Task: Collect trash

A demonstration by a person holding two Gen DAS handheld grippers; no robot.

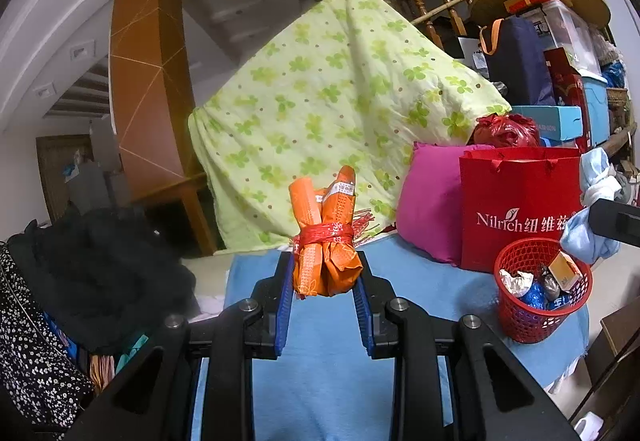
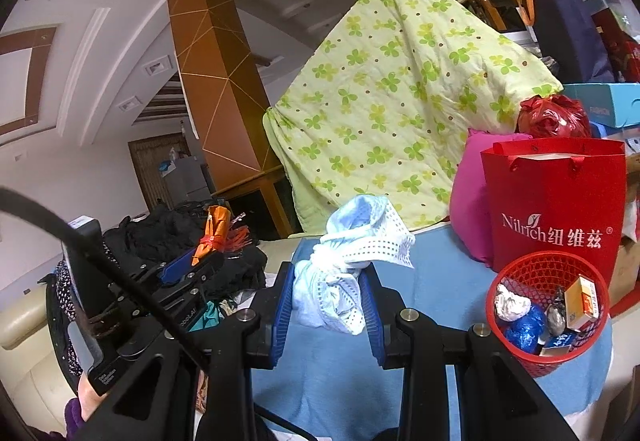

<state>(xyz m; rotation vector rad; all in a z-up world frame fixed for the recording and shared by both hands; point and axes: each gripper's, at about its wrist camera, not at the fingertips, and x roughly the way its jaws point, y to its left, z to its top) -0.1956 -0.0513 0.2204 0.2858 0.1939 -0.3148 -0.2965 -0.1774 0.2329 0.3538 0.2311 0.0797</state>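
My left gripper [image 1: 324, 277] is shut on an orange paper bundle [image 1: 326, 241] tied with red string, held upright above the blue cloth [image 1: 328, 361]. My right gripper [image 2: 328, 295] is shut on a knotted wad of pale blue and white perforated cloth [image 2: 348, 265]. A red mesh bin [image 1: 542, 289] stands at the right on the blue cloth, also as the bin [image 2: 548, 305] in the right wrist view, holding crumpled foil, blue wrappers and a small orange-and-white box. The right wrist view shows the left gripper [image 2: 188, 265] with the orange bundle [image 2: 214, 237] off to the left.
A red paper bag [image 1: 520, 209] and a magenta cushion [image 1: 428, 201] stand behind the bin. A green clover-print quilt [image 1: 336, 101] drapes over something at the back. Black and dotted clothes [image 1: 92, 273] pile up at the left. Boxes and bags [image 1: 560, 81] stack at the right.
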